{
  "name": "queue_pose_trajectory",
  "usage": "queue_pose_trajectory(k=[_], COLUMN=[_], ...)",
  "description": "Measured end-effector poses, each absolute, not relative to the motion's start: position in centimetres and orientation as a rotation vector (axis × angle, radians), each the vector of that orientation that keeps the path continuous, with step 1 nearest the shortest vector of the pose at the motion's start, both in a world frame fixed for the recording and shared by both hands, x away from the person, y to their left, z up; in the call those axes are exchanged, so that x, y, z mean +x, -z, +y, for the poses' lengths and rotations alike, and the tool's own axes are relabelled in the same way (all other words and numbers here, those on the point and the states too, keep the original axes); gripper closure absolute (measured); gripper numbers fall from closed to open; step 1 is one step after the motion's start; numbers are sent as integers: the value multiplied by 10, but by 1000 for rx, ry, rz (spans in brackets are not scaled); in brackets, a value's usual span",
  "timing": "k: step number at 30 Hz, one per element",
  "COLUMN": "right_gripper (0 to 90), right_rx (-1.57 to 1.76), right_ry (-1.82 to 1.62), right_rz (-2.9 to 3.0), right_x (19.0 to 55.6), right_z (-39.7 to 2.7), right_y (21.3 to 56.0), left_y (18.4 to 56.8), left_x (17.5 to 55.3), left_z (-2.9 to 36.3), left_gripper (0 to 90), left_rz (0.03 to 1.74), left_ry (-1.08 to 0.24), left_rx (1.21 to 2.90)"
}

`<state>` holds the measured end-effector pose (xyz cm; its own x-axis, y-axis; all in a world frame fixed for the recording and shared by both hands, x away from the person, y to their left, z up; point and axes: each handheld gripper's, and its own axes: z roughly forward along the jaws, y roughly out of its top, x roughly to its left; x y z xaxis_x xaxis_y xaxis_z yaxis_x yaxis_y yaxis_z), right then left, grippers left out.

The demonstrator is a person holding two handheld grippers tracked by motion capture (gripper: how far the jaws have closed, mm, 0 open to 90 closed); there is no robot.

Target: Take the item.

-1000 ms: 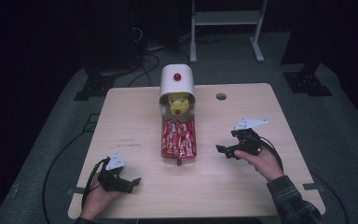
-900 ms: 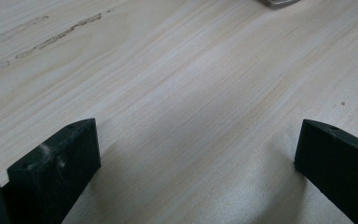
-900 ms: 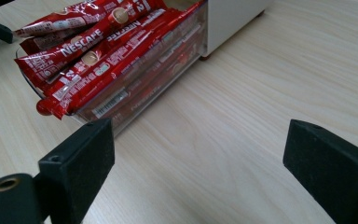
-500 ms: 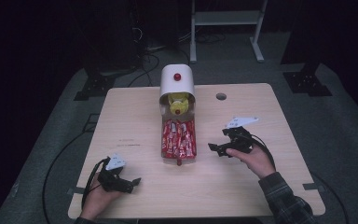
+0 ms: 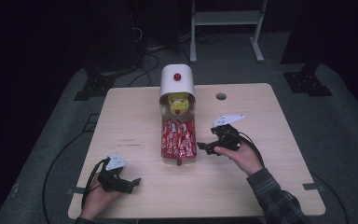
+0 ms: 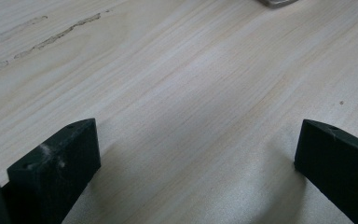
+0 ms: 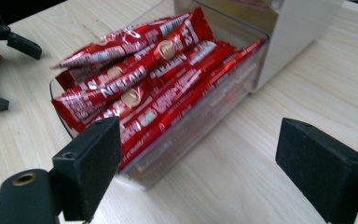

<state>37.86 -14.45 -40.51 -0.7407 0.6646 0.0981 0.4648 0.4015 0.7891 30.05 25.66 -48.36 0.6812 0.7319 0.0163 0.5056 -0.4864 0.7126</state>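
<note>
Dark floor and cables are surrounding a pale wooden table [image 5: 130,112], where a clear drawer [image 7: 200,122] is standing pulled out of a white dispenser [image 5: 177,80] at the table's middle. Red coffee sachets [image 7: 140,88] are lying heaped in that drawer, with yellow packets [image 5: 177,99] sitting farther back under the housing. Just beside the drawer's front corner, the right gripper [image 7: 223,175] is hanging with jaws wide and holding nothing, having just been narrowing slightly. I would be coming in from above, pinching one top sachet only, clear of the plastic wall. Near the person's edge, the left gripper [image 6: 193,161] is resting with jaws wide over bare wood.
</note>
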Motion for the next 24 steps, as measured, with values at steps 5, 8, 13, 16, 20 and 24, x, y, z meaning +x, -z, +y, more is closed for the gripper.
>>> queue_pose_trajectory(k=[5,8,13,16,20,24], right_gripper=[137,137,137,143,143,145], right_rx=[984,980,969,964,959,950], right_ry=[-1273,-1266,-1284,-1295,-1296,-1296], right_rz=[2429,2435,2435,2434,2447,2455], right_x=[381,383,387,389,391,393], right_z=[-135,-131,-119,-113,-105,-98], right_y=[402,402,399,399,402,402], left_y=[484,484,484,483,483,483], left_x=[301,301,301,301,300,300], left_z=[257,257,257,257,257,257], left_gripper=[0,0,0,0,0,0], left_rz=[944,943,941,942,942,942], left_ry=[-419,-420,-420,-419,-418,-417], left_rx=[2190,2190,2194,2194,2195,2195])
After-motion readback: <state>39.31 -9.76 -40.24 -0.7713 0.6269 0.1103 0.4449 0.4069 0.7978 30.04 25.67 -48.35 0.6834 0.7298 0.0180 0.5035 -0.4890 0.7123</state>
